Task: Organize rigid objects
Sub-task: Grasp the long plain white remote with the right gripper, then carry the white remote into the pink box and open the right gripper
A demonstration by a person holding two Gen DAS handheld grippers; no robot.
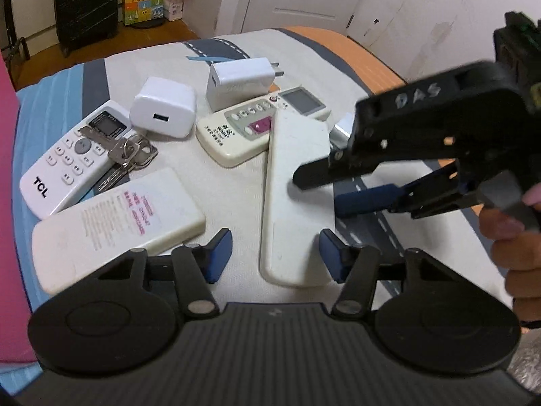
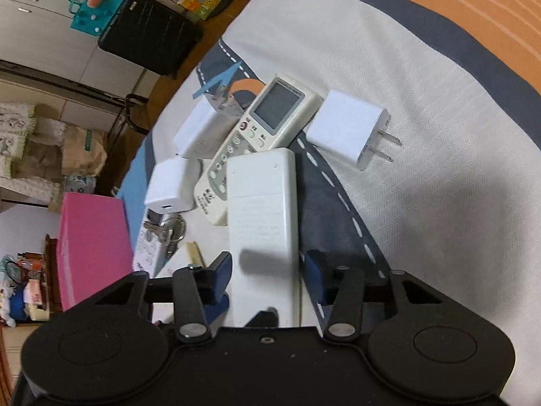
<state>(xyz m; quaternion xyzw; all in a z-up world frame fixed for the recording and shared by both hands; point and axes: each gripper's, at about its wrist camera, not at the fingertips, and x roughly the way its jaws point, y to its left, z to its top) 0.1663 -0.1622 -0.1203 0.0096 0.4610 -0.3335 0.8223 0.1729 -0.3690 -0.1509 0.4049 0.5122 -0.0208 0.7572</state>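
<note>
A long white remote (image 1: 297, 196) lies face down on the bed sheet (image 1: 236, 203). Its near end sits between the blue pads of my left gripper (image 1: 275, 257), which is open, with a clear gap on the left side. My right gripper (image 1: 334, 191) comes in from the right and straddles the same remote (image 2: 263, 209). In the right wrist view the right gripper (image 2: 267, 270) has its jaws close beside the remote's edges, with a thin gap still showing on the right. Under the remote's far end lies a cream remote (image 1: 257, 125) with a screen.
Left of the white remote lie a TCL remote (image 1: 67, 155), keys (image 1: 130, 155), a face-down remote with a pink label (image 1: 118, 226) and two white chargers (image 1: 164, 111) (image 1: 240, 81). A third charger (image 2: 351, 128) lies right. A pink box (image 2: 94, 247) borders the bed's left edge.
</note>
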